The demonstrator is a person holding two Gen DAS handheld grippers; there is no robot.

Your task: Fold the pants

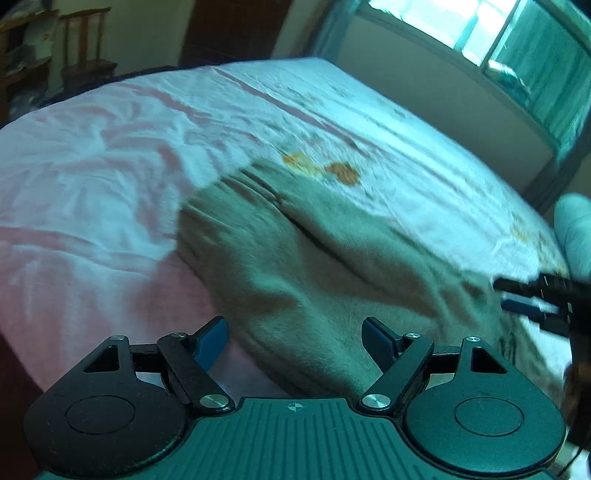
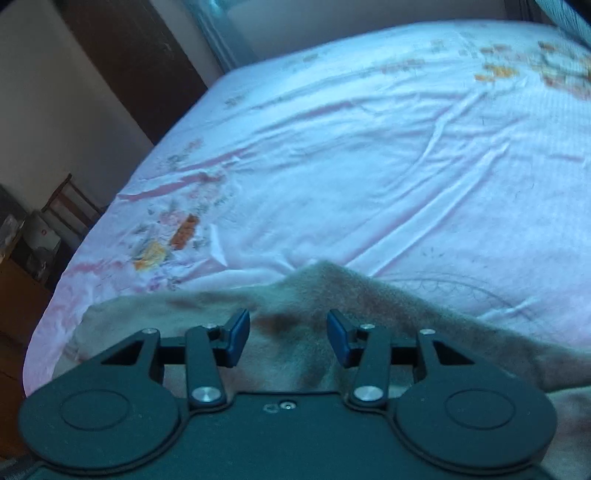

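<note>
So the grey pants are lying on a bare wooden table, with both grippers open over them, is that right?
Not quite. The pants lie on a bed covered with a pink-and-white sheet, not on a bare wooden table; both wrist views show it. The rest holds: the left gripper and right gripper are open over the fabric, clamping nothing.

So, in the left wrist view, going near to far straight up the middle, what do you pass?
Left gripper → grey-beige pants → orange print on the bedsheet → far wall.

Wrinkled pink floral bedsheet [image 2: 369, 166], wooden chair [image 1: 88, 48] beyond bed, window [image 1: 480, 29], dark door [image 2: 136, 62]
</note>
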